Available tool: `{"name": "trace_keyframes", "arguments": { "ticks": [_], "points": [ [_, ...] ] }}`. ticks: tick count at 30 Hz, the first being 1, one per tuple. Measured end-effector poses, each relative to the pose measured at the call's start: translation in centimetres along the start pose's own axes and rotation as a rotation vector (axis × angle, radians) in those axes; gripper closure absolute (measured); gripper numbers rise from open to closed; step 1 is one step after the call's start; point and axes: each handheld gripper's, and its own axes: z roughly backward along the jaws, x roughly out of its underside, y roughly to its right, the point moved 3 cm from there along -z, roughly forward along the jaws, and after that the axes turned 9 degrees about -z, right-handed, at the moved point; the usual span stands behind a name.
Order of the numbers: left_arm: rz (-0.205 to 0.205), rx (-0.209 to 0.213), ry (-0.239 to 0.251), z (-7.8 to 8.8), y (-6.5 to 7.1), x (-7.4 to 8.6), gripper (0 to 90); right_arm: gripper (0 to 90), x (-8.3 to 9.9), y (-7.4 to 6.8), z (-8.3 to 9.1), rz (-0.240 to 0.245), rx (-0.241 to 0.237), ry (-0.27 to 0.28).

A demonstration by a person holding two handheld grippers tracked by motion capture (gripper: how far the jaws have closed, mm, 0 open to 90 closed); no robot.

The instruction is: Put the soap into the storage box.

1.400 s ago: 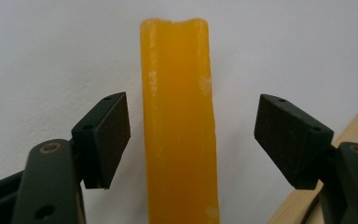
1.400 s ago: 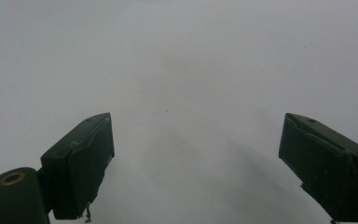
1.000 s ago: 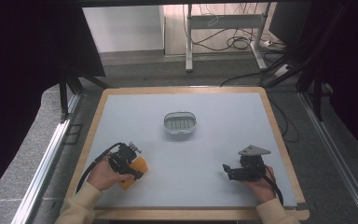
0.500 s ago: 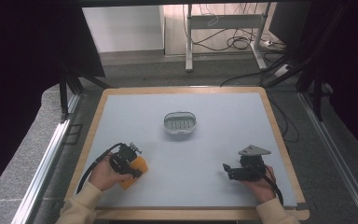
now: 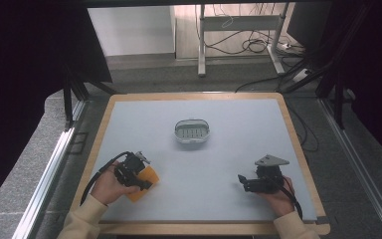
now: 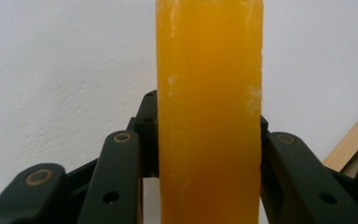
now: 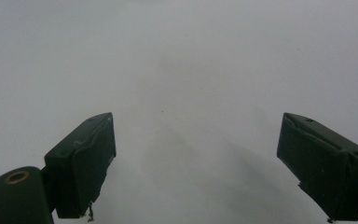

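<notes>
An orange soap-like block (image 5: pixel 145 181) lies at the front left of the table, clamped between the jaws of my left gripper (image 5: pixel 140 178). In the left gripper view the block (image 6: pixel 209 112) stands edge-on between the two black jaws, which press on both its sides. My right gripper (image 5: pixel 242 182) rests low at the front right, its jaws spread wide over bare table. In the right gripper view its fingertips (image 7: pixel 81 163) stand far apart with nothing between them. A small grey oval dish (image 5: pixel 193 131) with a slotted bottom sits near the table's middle.
The pale grey tabletop (image 5: pixel 229 149) has a wooden rim (image 5: pixel 298 144). A corner of that rim (image 6: pixel 354 140) shows at the right of the left gripper view. Cables and desk legs (image 5: pixel 238 30) lie on the floor beyond the far edge.
</notes>
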Motion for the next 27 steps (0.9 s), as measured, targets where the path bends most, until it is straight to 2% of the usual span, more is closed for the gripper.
{"name": "trace_keyframes", "arguments": {
  "ticks": [12, 20, 27],
  "points": [
    [-0.016, 0.013, 0.013, 0.6, -0.1, 0.0, 61.8, 11.8, -0.1, 0.0, 0.0, 0.001, 0.001, 0.004],
    [-0.035, 0.008, 0.038, 2.1, -0.5, -1.3, 61.8, 11.8, 0.0, 0.1, 0.1, -0.001, -0.005, 0.003],
    [-0.052, 0.028, 0.064, 3.1, -0.9, -2.3, 61.8, 11.8, 0.0, 0.0, 0.1, 0.000, -0.007, 0.002]
  ]
}}
